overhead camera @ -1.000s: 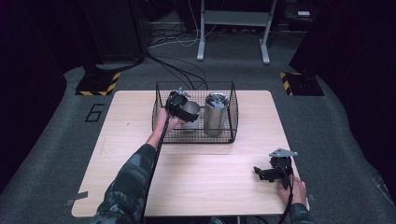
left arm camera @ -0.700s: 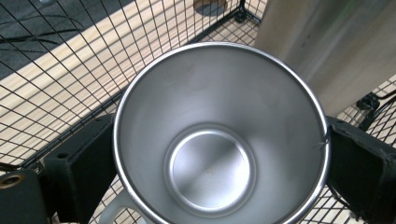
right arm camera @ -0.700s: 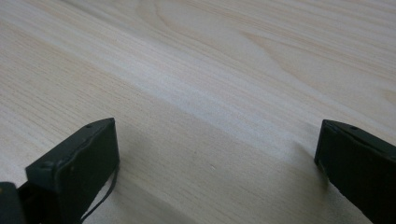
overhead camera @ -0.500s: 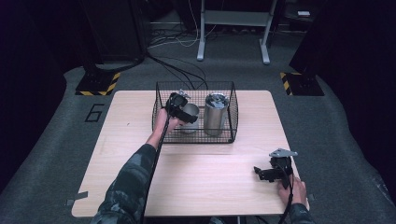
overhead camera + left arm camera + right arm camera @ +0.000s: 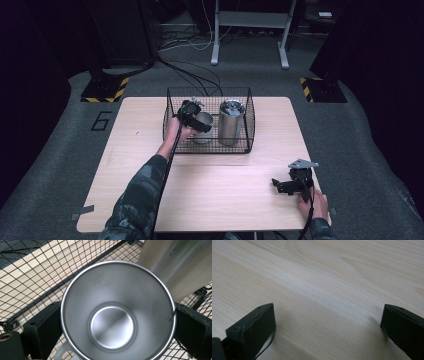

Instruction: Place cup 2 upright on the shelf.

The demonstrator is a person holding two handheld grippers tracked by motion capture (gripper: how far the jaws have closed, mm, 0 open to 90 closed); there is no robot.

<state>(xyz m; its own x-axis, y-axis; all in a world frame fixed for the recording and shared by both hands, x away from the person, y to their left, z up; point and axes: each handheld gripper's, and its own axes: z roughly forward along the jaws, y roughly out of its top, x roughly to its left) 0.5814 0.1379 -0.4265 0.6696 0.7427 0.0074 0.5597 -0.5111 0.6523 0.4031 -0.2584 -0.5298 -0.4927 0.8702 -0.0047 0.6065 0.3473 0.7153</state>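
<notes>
This is a lab or test studio, not a home. A plain wooden table (image 5: 200,200) stands alone in the middle of the high view on grey carpet (image 5: 365,165), with dark surroundings at the left and right edges. At the upper left and upper right of the frame, black stand bases carry yellow-and-black hazard tape (image 5: 106,90), the sort used around rigging. A number 6 (image 5: 101,120) is marked on the floor left of the table. Loose cables (image 5: 185,75) run across the carpet at upper centre, and the metal legs of a bench (image 5: 250,30) show at the top.
</notes>
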